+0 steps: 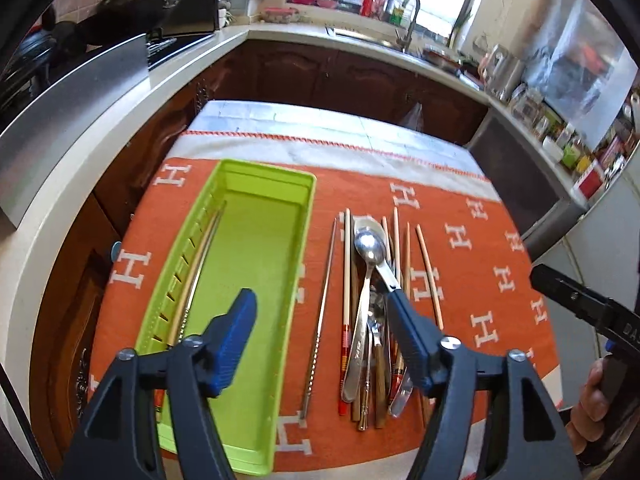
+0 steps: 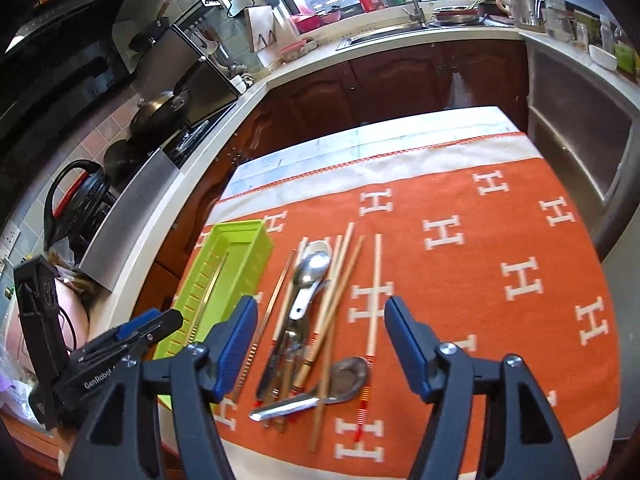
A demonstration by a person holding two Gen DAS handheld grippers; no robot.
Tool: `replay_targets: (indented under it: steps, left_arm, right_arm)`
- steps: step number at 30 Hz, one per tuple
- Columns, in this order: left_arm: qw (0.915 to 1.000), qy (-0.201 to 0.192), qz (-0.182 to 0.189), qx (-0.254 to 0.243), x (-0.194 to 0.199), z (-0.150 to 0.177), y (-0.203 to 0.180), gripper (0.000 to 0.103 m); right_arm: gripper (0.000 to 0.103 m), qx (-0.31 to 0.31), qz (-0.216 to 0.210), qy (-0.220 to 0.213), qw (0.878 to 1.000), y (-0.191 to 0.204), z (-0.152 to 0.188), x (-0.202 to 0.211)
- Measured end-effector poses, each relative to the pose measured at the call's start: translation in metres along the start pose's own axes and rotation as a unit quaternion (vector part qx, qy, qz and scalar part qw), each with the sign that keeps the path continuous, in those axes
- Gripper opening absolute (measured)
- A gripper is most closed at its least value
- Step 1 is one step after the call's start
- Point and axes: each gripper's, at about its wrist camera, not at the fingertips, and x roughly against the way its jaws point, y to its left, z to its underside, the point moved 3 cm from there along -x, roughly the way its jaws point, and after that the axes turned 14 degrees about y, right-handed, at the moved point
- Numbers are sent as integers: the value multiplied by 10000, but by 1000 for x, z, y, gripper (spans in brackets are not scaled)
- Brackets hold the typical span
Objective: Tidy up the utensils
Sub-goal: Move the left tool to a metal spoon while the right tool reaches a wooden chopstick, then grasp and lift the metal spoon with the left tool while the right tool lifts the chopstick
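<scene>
Overhead, both tools hang empty: the left gripper (image 1: 320,320) stands wide over the near end of the green tray (image 1: 294,280), the right gripper (image 2: 320,326) equally wide above the utensil pile (image 2: 308,320), neither touching anything. Spoons and chopsticks lie heaped on the orange cloth (image 2: 500,340) just right of the tray. One chopstick pair (image 1: 196,276) rests inside along its slotted left wall.
</scene>
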Motion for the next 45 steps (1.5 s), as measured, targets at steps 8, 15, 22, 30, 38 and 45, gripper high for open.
replay_targets:
  steps: [8, 15, 22, 30, 38, 45]
  left_arm:
    - [9984, 371, -22, -423, -36, -3, -33, 67]
    - [9958, 752, 262, -449, -77, -23, -41, 35]
    - [9928, 1077, 460, -248, -109, -38, -34, 12]
    - [9916, 1201, 375, -283, -126, -44, -36, 11]
    - [9911, 1242, 350, -316, -136, -48, -38, 11]
    - [9916, 1175, 407, -347, -138, -51, -40, 11]
  right_arm:
    - [66, 310, -177, 94, 9993, -8, 12, -8]
    - [66, 241, 96, 254, 9993, -27, 9, -33]
    - [44, 279, 163, 541, 9980, -44, 3, -64]
    - [31, 455, 252, 937, 9942, -41, -3, -107]
    - [17, 905, 925, 1000, 9865, -27, -3, -129]
    - [7, 701, 753, 1015, 9895, -42, -1, -122]
